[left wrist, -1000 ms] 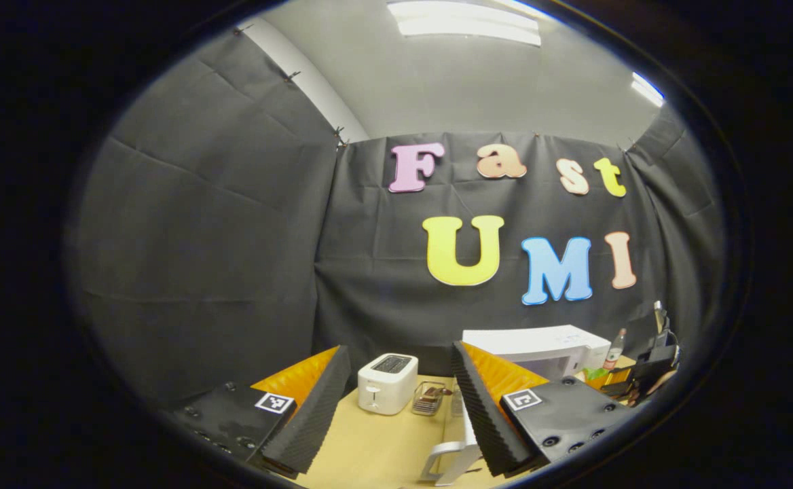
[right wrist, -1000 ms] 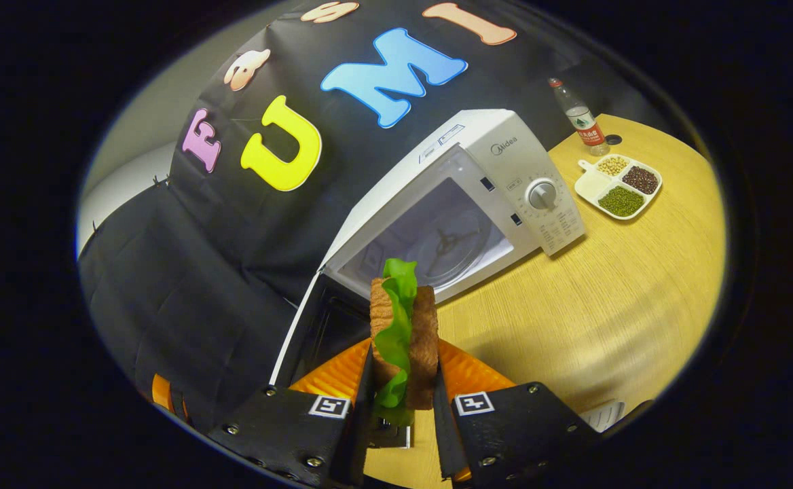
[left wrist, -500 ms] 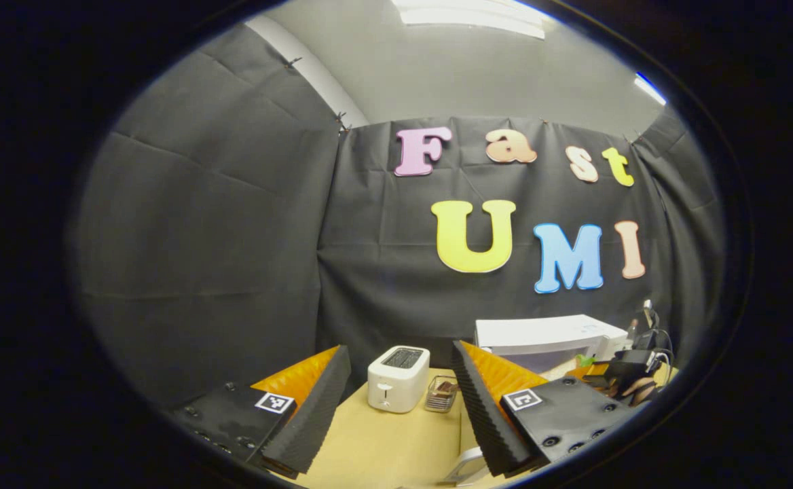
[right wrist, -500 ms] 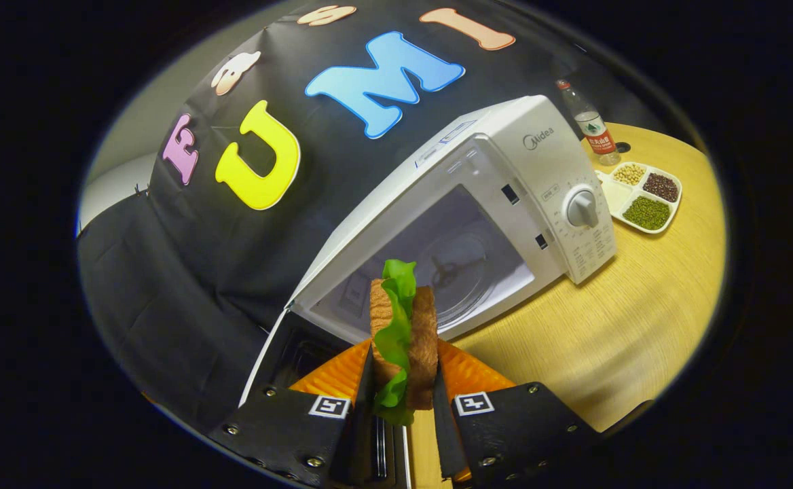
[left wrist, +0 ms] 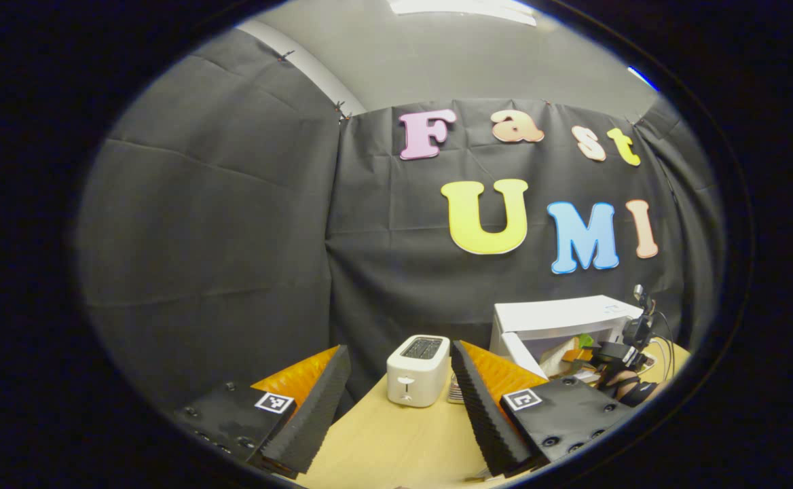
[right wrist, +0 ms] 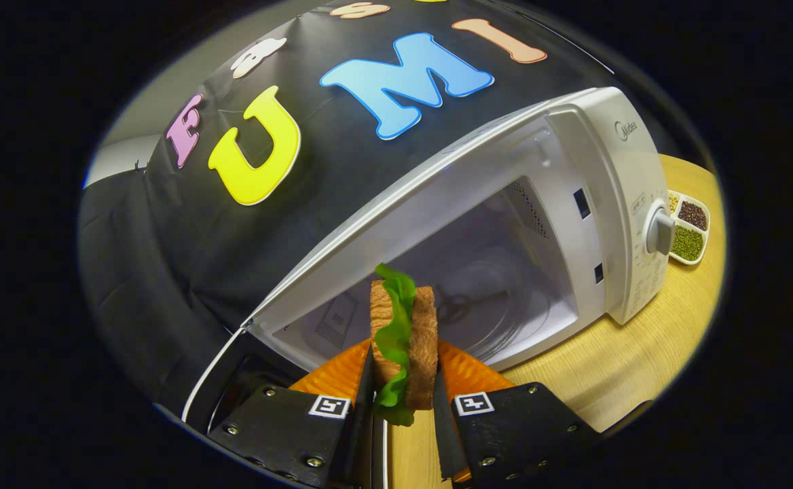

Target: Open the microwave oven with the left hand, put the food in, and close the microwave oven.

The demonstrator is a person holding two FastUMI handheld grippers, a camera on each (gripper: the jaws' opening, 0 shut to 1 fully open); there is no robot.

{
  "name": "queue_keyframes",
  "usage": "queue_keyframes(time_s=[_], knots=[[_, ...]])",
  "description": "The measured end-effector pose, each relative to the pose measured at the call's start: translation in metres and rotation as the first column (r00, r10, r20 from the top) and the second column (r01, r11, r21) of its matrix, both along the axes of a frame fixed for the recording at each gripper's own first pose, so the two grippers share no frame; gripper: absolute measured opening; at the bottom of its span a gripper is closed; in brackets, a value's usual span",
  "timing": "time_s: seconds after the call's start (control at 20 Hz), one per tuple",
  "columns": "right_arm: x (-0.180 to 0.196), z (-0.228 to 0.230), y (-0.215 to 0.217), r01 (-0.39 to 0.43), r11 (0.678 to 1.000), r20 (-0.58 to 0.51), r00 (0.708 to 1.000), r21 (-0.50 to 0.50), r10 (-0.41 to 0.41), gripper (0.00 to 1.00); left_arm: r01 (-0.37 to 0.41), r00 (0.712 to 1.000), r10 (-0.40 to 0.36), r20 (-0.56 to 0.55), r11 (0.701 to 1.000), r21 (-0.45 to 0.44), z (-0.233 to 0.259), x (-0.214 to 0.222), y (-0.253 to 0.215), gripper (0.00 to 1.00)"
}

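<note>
My right gripper (right wrist: 402,367) is shut on a sandwich (right wrist: 404,339) of two brown bread slices with green lettuce, held on edge. Just beyond it stands the white microwave (right wrist: 593,170) with its door (right wrist: 223,380) swung open to the lower left; the sandwich hangs right in front of the cavity with the glass turntable (right wrist: 498,299). My left gripper (left wrist: 400,350) is open over the table with nothing between its fingers. Off to its right, the left gripper view shows the microwave (left wrist: 559,316) with the right gripper (left wrist: 615,353) and the sandwich (left wrist: 576,343) at its opening.
A white toaster (left wrist: 418,370) stands on the wooden table (left wrist: 396,441) ahead of the left gripper. To the right of the microwave's dial (right wrist: 661,231) lies a white divided tray of beans (right wrist: 688,227). Black cloth walls close off the back and left.
The right gripper has carried the sandwich closer to the open microwave, which now looms much larger. The left gripper's view has shifted, and the door handle has left its lower edge.
</note>
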State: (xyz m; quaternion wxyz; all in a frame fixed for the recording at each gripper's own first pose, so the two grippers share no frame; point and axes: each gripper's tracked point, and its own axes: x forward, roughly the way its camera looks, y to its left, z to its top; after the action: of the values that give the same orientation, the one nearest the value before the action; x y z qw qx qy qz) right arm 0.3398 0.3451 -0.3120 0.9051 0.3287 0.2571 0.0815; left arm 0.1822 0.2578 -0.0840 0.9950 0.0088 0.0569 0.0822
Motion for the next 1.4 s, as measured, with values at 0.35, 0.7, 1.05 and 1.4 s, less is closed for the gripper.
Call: queue_keyframes(time_s=[0.35, 0.7, 1.05, 1.4], knots=[[0.039, -0.03, -0.008, 0.079, 0.996, 0.005, 0.997, -0.036, -0.078, 0.41, -0.008, 0.999, 0.009, -0.043, 1.0, 0.019, -0.017, 0.004, 0.006, 0.98], [0.052, -0.045, -0.023, 0.098, 0.978, 0.014, 0.995, -0.185, -0.097, 0.51, -0.013, 0.999, 0.013, -0.05, 1.0, 0.016, -0.025, 0.008, 0.006, 0.98], [0.057, -0.05, -0.058, 0.104, 0.883, 0.018, 0.994, -0.458, -0.108, 0.81, -0.012, 0.999, 0.012, -0.048, 1.0, 0.002, -0.03, 0.005, 0.002, 0.98], [0.025, -0.009, -0.061, 0.035, 0.855, 0.085, 0.996, -0.518, 0.011, 0.99, 0.003, 0.999, -0.003, -0.038, 1.0, 0.001, -0.034, 0.005, -0.015, 0.98]])
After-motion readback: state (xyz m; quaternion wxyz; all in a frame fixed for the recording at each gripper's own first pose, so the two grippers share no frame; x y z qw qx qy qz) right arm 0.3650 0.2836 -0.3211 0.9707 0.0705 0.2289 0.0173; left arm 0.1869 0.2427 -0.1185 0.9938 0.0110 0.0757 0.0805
